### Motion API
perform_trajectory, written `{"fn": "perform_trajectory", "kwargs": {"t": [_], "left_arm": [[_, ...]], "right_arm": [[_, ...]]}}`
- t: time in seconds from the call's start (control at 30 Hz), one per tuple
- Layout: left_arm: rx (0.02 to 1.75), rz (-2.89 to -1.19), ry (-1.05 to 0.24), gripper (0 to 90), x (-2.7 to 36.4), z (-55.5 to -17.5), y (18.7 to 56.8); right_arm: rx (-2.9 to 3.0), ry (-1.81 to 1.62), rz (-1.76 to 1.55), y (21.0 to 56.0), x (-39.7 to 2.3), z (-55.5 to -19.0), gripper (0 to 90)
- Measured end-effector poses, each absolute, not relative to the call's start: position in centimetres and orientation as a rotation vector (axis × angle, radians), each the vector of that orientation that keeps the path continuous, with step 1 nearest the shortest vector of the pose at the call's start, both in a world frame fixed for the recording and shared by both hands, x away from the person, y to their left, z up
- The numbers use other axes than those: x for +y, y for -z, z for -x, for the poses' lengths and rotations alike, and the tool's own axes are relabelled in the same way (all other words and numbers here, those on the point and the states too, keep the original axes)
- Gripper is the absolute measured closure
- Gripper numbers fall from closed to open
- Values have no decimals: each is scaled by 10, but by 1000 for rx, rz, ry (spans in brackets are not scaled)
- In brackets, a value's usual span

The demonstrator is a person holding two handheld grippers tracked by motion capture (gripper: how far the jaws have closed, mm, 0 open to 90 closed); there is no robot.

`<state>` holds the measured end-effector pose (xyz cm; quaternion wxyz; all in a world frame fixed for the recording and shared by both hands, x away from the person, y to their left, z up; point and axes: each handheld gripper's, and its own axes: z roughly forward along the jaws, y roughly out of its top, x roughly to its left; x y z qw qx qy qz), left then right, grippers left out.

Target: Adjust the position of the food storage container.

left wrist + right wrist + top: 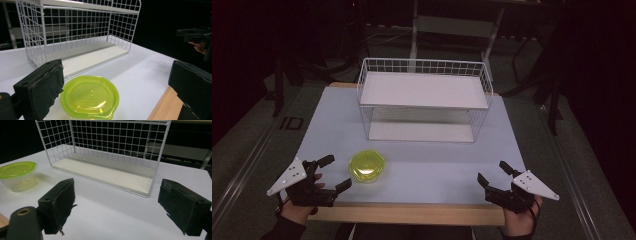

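Container [368, 166] with its yellow-green lid sat untouched on the worktop [422, 165] in front of the wire rack [424, 100], nearest the left gripper [333, 173]; both grippers' jaws stood released and empty, nothing yet grasped.

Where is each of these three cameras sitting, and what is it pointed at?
High view: above the near edge, looking forward and down on the table; both hands and claws show, left claw, right claw.
Left gripper view: rides the left claw, facing the green-lidded container; the other claw shows far right.
Right gripper view: rides the right claw, facing the wire shelf.
All share container and shelf.
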<state>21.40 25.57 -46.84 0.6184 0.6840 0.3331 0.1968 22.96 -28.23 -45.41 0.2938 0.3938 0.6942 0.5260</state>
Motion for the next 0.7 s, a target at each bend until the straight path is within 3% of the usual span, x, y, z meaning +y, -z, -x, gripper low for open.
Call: {"fn": "perform_trajectory", "kwargs": {"t": [0.33,0.47,0.7], "left_arm": [[679,-1553,-457,10,250,-205,460],[711,-1545,-434,10,250,-204,457],[759,-1573,-505,11,262,-206,441]], "right_arm": [[1855,-1416,-1018,453,-279,-227,139],[1854,-1411,-1002,452,-278,-226,140],[1855,-1416,-963,451,-274,-223,140]]}}
